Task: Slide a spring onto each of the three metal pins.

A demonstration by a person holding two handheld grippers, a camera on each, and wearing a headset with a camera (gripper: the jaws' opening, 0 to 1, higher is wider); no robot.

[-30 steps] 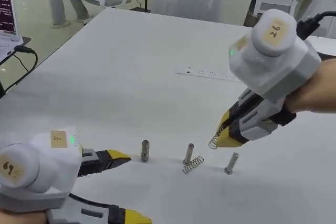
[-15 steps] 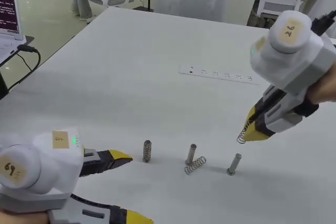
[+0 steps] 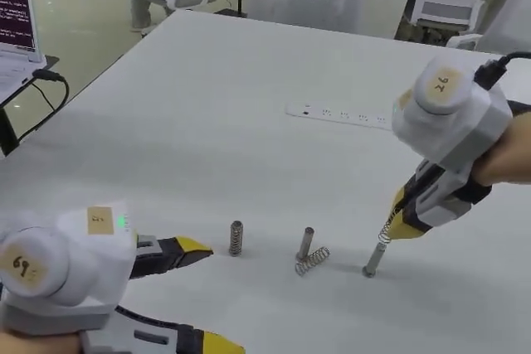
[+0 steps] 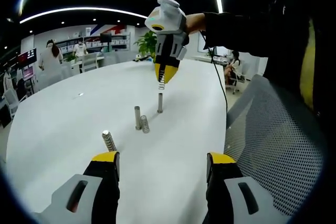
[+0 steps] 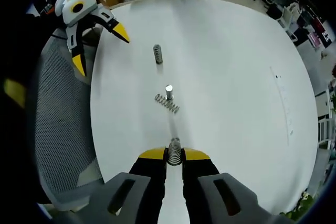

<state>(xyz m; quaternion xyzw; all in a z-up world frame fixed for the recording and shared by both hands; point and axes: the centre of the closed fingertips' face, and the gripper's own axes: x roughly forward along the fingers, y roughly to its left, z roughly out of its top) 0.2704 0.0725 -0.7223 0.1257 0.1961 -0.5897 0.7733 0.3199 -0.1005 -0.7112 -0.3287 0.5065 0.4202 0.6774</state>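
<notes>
The held spring (image 3: 386, 228) hangs near-upright directly over the right-hand pin (image 3: 372, 261), lined up to drop over its tip; contact cannot be confirmed. The right gripper (image 3: 404, 223) has its jaws closed on the spring's upper coils. A second spring (image 3: 313, 259) lies loose against the middle pin (image 3: 305, 243). The left-hand pin (image 3: 236, 238) already carries one. The left gripper (image 4: 164, 157) waits beside it, jaws wide apart and empty.

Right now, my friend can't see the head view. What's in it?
The right gripper holds a spring just above the rightmost pin on a white table. The left pin already wears a second spring, and a loose spring lies beside the bare middle pin. The left gripper sits open nearby.
</notes>
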